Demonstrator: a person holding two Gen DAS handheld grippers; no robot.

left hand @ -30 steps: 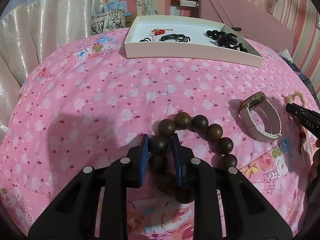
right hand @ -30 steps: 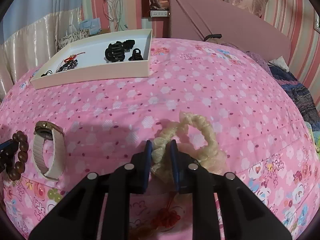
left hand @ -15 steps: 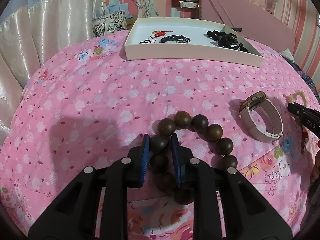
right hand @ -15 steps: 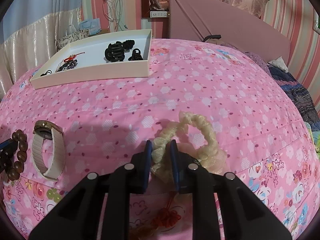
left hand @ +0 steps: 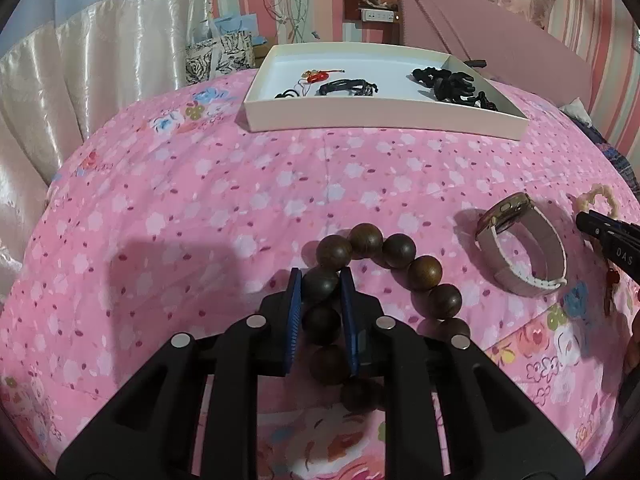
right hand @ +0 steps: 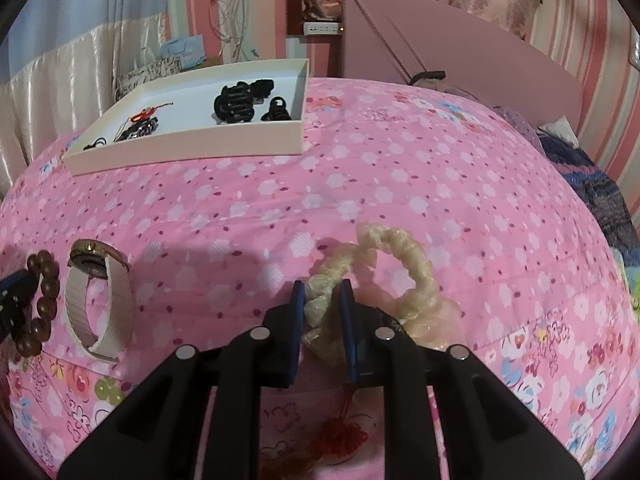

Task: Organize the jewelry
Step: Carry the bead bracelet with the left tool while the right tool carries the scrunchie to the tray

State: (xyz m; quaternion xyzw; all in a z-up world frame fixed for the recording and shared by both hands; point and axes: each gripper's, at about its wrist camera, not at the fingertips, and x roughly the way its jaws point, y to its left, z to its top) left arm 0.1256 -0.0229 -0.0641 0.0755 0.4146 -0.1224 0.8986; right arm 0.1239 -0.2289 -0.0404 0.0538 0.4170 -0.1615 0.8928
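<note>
A shallow white rectangular tray [left hand: 380,114] at the far edge of the pink floral bedspread [left hand: 200,208] holds black hair clips [right hand: 236,102], black bands and a red charm. Near the front edge, the left gripper [left hand: 320,280] has just tightened on the dark wooden bead bracelet [left hand: 400,248]; the right gripper [right hand: 322,292] has just tightened on the cream ruffled scrunchie [right hand: 400,256]. A beige-strap watch [left hand: 524,248] lies between them. Pink striped walls stand behind.

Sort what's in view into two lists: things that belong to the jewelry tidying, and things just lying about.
Job: bead bracelet, cream scrunchie, wristwatch, white tray, black hair clips.
Lying about: floral bedspread, satin curtain, wall cables.
</note>
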